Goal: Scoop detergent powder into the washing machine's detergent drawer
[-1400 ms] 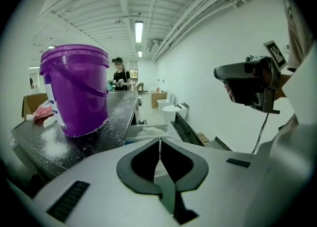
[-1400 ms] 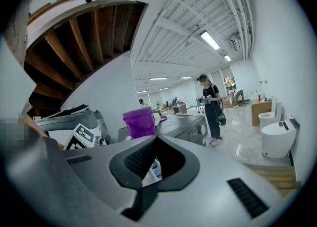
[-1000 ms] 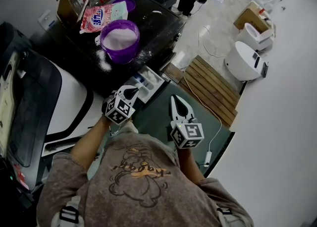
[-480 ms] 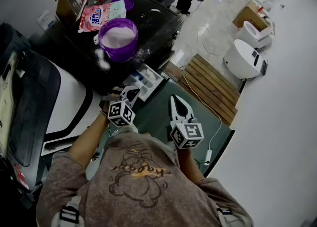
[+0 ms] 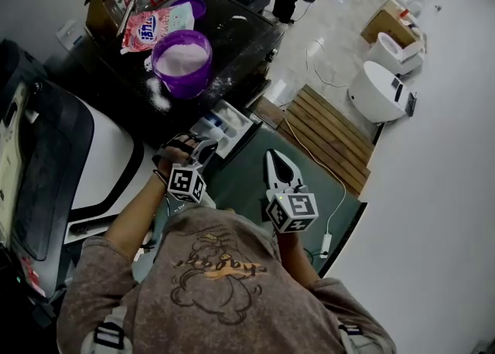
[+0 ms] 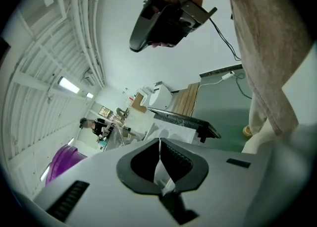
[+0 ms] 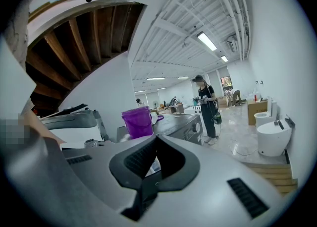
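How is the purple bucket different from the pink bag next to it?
The purple bucket is round and stands upright; the pink bag is flat and lies down. The bucket is open, with white powder showing inside; what is inside the bag cannot be seen. The bucket is plain purple; the bag has print on it. Both sit on the dark machine top.

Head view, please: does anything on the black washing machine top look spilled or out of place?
Yes: white detergent powder lies spilled in loose patches on the black washing machine top beside the purple plastic bucket.
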`<state>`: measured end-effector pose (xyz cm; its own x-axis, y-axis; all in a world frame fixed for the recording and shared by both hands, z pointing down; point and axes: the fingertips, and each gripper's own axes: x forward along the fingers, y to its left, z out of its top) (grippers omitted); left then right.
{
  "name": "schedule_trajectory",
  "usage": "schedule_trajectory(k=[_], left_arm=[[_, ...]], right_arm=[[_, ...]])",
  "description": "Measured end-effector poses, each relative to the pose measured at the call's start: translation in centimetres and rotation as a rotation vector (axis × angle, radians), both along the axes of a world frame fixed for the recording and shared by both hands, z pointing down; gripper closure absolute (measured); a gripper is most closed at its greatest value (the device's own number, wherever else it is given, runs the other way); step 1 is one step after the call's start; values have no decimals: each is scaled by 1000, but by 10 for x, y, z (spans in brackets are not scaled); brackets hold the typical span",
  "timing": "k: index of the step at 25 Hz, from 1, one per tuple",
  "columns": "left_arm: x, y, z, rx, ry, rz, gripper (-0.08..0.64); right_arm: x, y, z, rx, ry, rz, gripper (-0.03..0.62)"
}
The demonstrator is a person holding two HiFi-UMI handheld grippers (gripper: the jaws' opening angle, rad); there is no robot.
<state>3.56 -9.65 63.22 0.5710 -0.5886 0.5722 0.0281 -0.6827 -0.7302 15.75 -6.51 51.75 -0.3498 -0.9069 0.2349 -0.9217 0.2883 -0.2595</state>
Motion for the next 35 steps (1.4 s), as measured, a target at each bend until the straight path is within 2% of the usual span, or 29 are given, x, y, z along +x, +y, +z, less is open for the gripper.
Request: schedule_trajectory(k=[8,10,12,14,17,25,30,35], left_arm=[[1,0,1,92,-91,67,537],[0,-1,-2,87,-78,57,537],[-2,-3,-5,46,-37,17,537],[-5,-6,-7,-22,27,-40,537],[-10,-11,-13,-143,164,-144,537],[-34,-35,-40,-459,627,-468,537],[-50,-44,-68,-554,849,-576,537],[-66,-50,-106,-530,907,-617,537]], right_arm=[[0,0,-2,7,4,-2,592],[-1,0,-1,11,3,0,592],[-1,0,-1,14,-12,1,592],[0,0,1,16,-6,0,592],[0,0,1,16,4,1,592],[1,-4,-5,24,8,10,592],[1,-9,-9,35,15,7,592],[2,-12,-7,44,45,3,592]])
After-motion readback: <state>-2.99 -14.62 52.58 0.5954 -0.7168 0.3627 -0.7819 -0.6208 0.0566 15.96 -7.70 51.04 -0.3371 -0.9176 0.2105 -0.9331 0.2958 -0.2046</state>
